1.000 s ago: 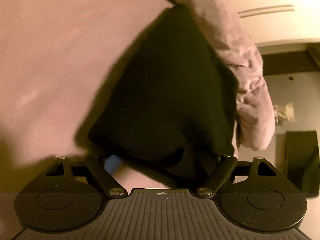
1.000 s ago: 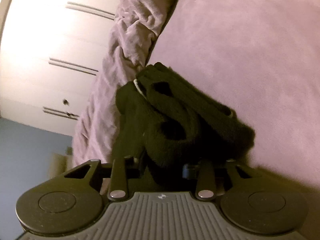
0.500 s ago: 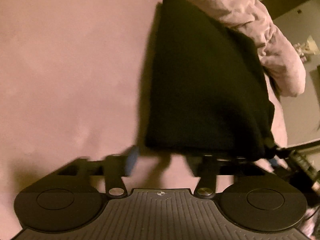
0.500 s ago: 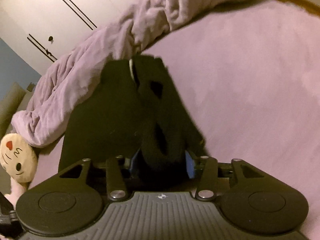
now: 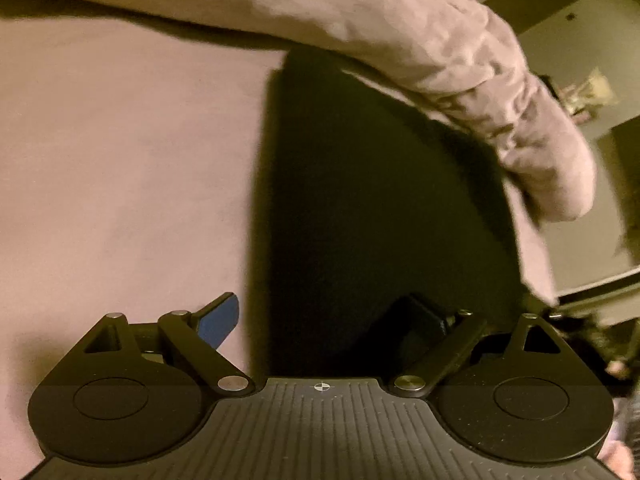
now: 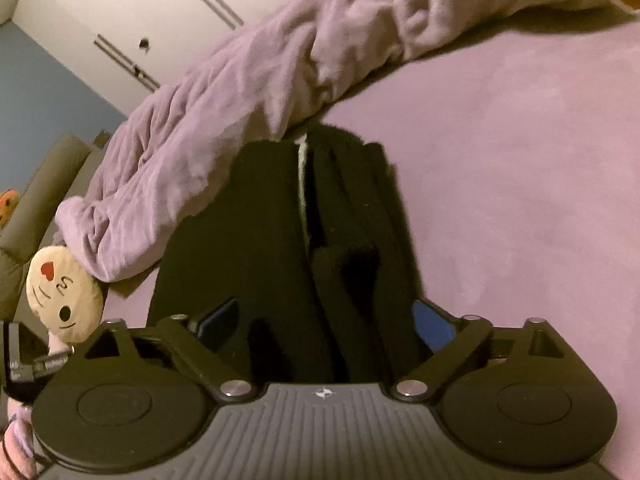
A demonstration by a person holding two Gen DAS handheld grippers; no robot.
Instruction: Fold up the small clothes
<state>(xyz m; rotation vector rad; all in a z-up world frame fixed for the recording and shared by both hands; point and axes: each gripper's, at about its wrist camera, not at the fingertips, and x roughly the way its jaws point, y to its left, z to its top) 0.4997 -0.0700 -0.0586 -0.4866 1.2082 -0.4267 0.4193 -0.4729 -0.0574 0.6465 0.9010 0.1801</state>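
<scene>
While both sets of jaws are opening wide, our left gripper [image 5: 324, 320] and right gripper [image 6: 326, 320] have nothing pinched, and the black garment [image 6: 280, 240] lies folded on the pink bedsheet [image 6: 520, 160], its far end just against the rumpled purple blanket [image 6: 240, 100]. We judge the main risk is a fingertip snagging the knit as we pull away, dragging the fold open. Dark cloth hides the edges, so the layers on the right may already sit uneven.
</scene>
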